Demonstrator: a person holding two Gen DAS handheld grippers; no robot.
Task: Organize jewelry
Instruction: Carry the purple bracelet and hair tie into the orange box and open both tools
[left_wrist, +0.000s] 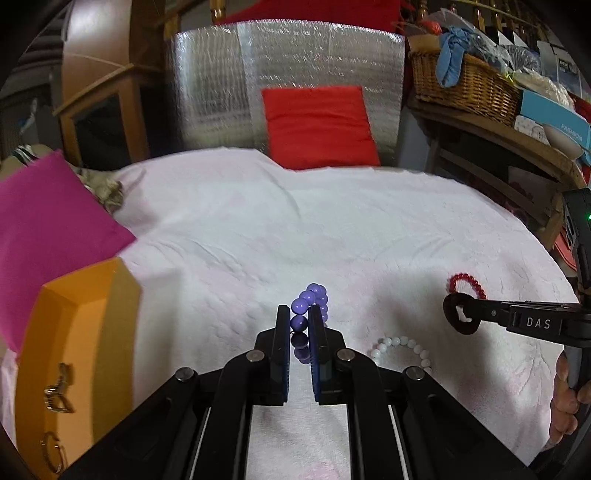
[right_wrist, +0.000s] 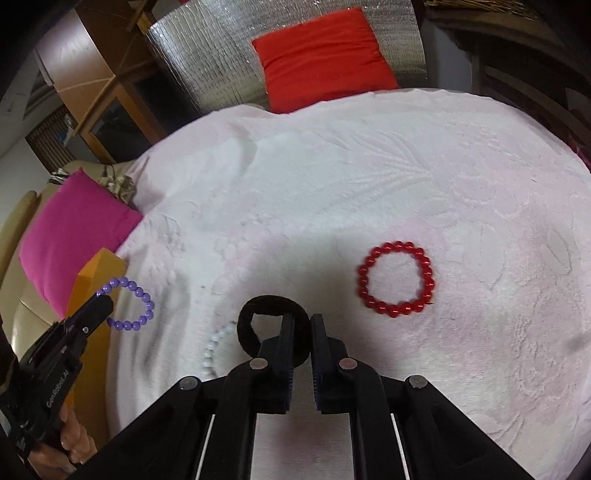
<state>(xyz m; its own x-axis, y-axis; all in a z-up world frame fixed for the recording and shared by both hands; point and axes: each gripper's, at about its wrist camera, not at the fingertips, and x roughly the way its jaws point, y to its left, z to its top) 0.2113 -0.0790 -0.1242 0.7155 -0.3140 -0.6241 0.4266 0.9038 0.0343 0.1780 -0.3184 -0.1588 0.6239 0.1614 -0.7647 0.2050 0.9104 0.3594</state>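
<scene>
While the left gripper clamps the purple bracelet above the cloth, the orange box lies to its left, nearer this hand; "DAS" and "FASHION" are readable at right. From the right wrist, the right gripper pinches a black ring, the red bracelet lies ahead-right, and "GenRobot.AI" marks the other gripper.

Home living room: white embossed cloth over furniture, red cushion, pink cushion, wicker basket, wooden cabinet.
</scene>
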